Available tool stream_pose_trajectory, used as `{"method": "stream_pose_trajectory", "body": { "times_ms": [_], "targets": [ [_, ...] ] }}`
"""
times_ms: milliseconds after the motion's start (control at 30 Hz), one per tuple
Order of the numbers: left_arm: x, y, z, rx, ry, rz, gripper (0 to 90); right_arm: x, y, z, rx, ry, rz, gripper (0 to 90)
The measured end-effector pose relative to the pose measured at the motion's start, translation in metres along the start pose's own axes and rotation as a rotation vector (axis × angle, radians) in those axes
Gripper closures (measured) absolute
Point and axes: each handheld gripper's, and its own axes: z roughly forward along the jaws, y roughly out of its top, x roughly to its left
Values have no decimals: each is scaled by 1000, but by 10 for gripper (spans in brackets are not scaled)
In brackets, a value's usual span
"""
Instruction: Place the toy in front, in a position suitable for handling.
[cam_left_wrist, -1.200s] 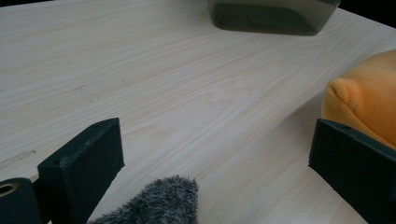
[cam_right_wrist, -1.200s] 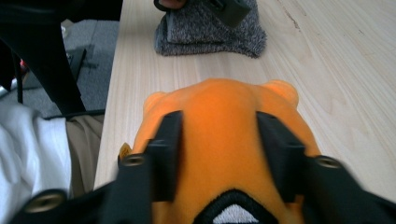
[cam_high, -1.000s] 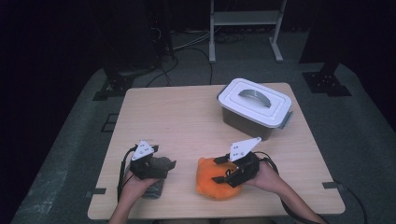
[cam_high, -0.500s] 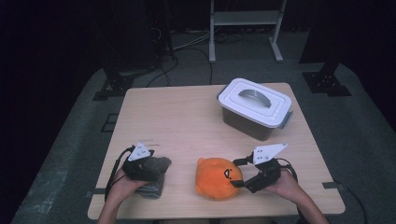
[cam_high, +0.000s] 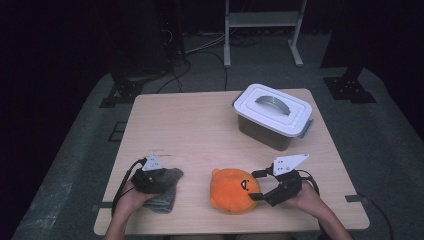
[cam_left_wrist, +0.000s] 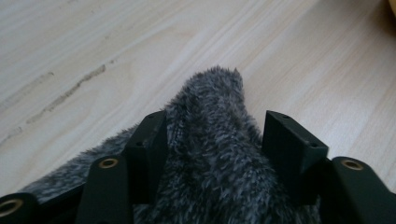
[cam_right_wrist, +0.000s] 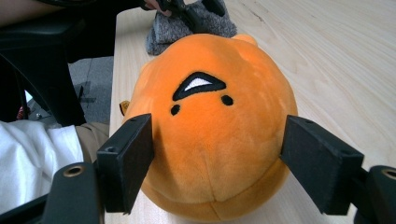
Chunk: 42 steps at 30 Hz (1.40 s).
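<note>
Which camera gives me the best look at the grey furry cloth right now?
The left gripper view: the grey furry cloth bunches up between that gripper's closing jaws. The high view shows it small under the left gripper. The right gripper view catches it behind the orange plush toy.

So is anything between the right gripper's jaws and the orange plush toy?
Nothing visible. The right gripper stands open with the orange plush toy already between its jaws; the left jaw looks close to touching, while a gap shows at the other. The grey fuzzy cloth lies off to the side.

Left gripper (cam_high: 167, 177) low with jaws just closing; right gripper (cam_high: 256, 186) level, jaws apparently wide apart.
</note>
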Motion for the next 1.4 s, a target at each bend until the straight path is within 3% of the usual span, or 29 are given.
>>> {"method": "stream_pose_trajectory", "body": {
  "times_ms": [167, 267, 467, 633, 667, 700, 733, 767, 800, 833, 900, 933, 967, 1000, 1033, 1133, 1267, 1333, 1400],
  "targets": [
    [0, -2, 4, 25, -26, 8, 484, 0, 0, 1, 9, -7, -8, 236],
    [1, -2, 3, 21, -44, -5, 556, 1, 0, 1, 11, -8, -14, 236],
    [1, -3, 2, 16, -52, 12, 718, 1, 0, 2, 26, -18, -39, 231],
    [-2, 2, -2, -39, -82, 15, 753, 3, -1, 8, 38, -17, -51, 220],
    [-7, 9, -6, -99, -122, 9, 753, 3, 0, 9, 47, -21, -62, 233],
    [-7, 9, -6, -99, -122, 9, 753, 3, 0, 11, 49, -22, -64, 241],
    [-10, 14, -7, -130, -150, 13, 753, 3, 0, 11, 49, -22, -64, 241],
    [-19, 23, -9, -180, -205, 30, 753, 2, 2, 13, 58, -21, -64, 273],
    [-19, 23, -9, -180, -205, 30, 752, 2, 2, 13, 58, -21, -64, 273],
    [-30, 34, -10, -215, -260, 58, 753, 1, 3, 15, 66, -29, -65, 288],
    [-43, 45, -9, -237, -306, 89, 753, 0, 3, 17, 66, -32, -59, 296],
    [-43, 45, -9, -237, -306, 89, 752, 0, 3, 17, 66, -32, -59, 296],
    [-55, 55, -7, -250, -355, 119, 752, -1, 4, 20, 62, -33, -57, 300],
    [-61, 61, -5, -252, -373, 137, 752, -2, 4, 21, 60, -34, -55, 300],
    [-61, 61, -5, -252, -373, 137, 752, -2, 4, 21, 60, -34, -55, 300],
    [-79, 83, -1, -252, -409, 212, 752, -3, 7, 31, 61, -41, -51, 302],
    [-88, 98, 2, -284, -452, 237, 752, -6, 8, 34, 58, -38, -37, 303],
    [-91, 100, 5, -266, -447, 265, 751, -6, 8, 35, 58, -38, -39, 305],
    [-90, 97, 8, -271, -457, 250, 750, -6, 7, 34, 62, -42, -40, 312]
  ]
}}
